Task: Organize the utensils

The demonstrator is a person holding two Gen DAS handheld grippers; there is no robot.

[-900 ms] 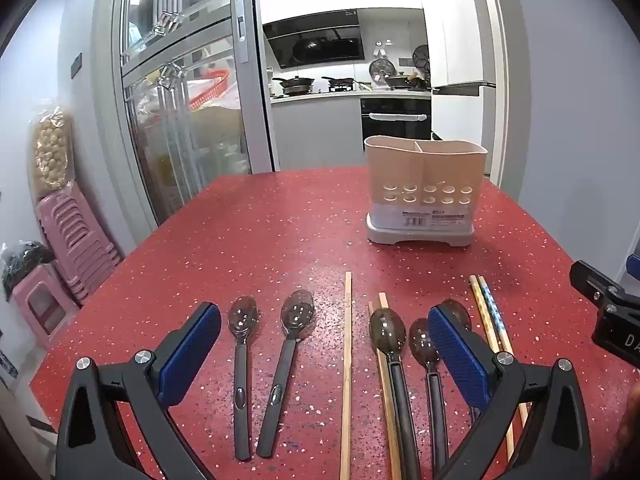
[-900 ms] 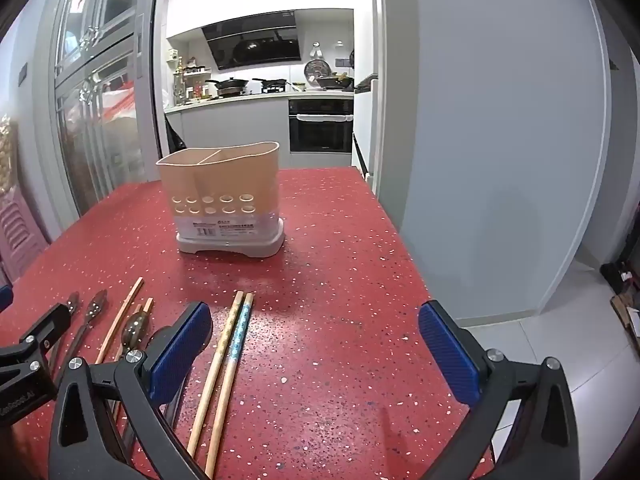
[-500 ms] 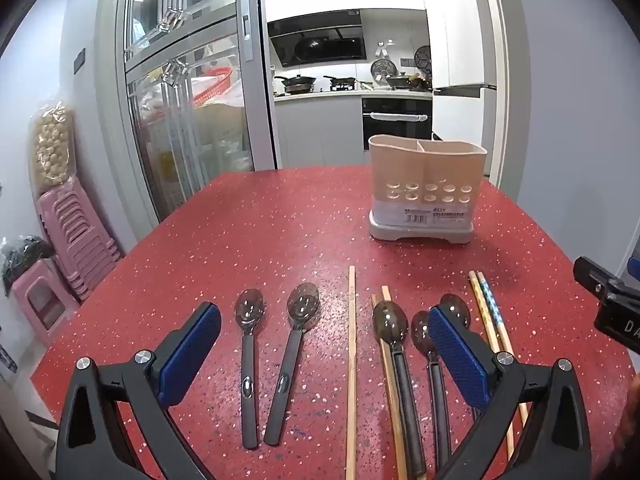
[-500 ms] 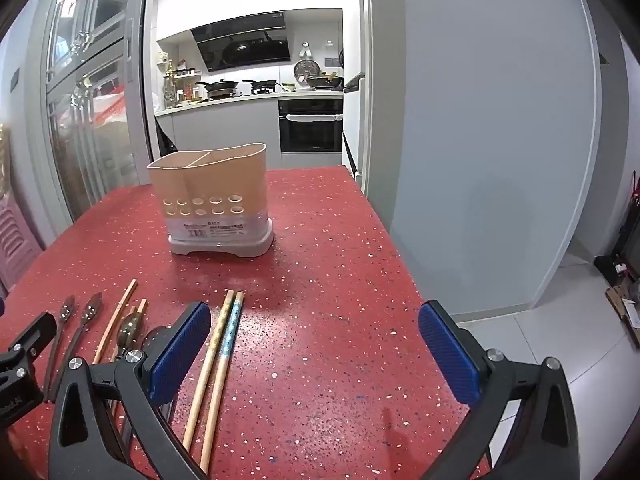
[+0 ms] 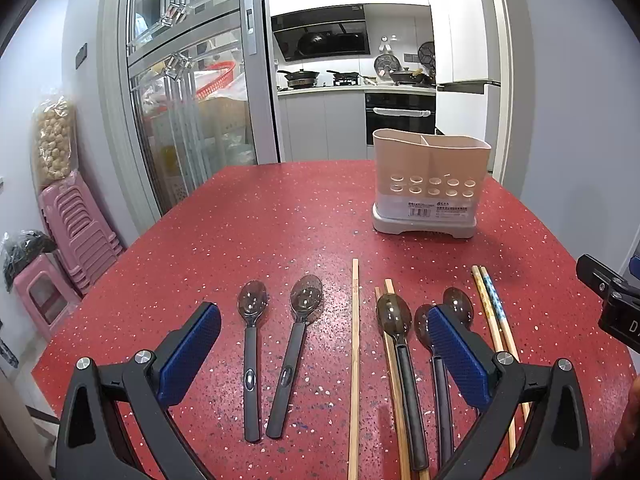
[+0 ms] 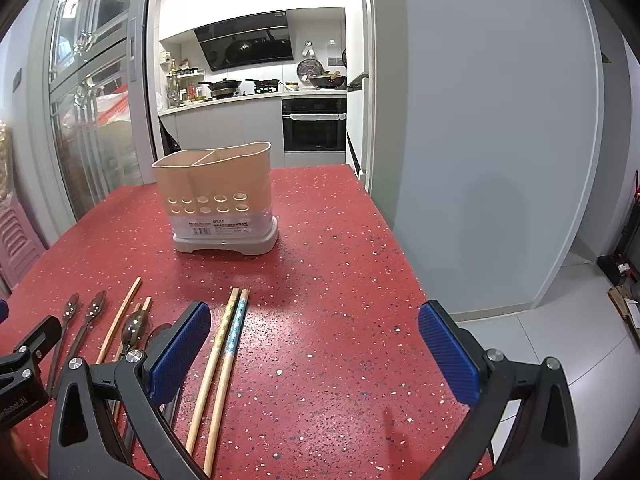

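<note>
The left gripper (image 5: 324, 354) and the right gripper (image 6: 314, 354) share black triangular plastic arms, silver screws, and ribbed blue pads.

Pink stools (image 5: 76, 228) stacked — black oven (image 6: 314, 126), woks (image 5: 299, 76) on stove

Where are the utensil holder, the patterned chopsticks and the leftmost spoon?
utensil holder (image 5: 430, 172), left wrist view, on its front wall.
patterned chopsticks (image 6: 230, 340), right wrist view, mid-shaft of the blue one.
leftmost spoon (image 5: 252, 304), left wrist view, on its bowl.
</note>
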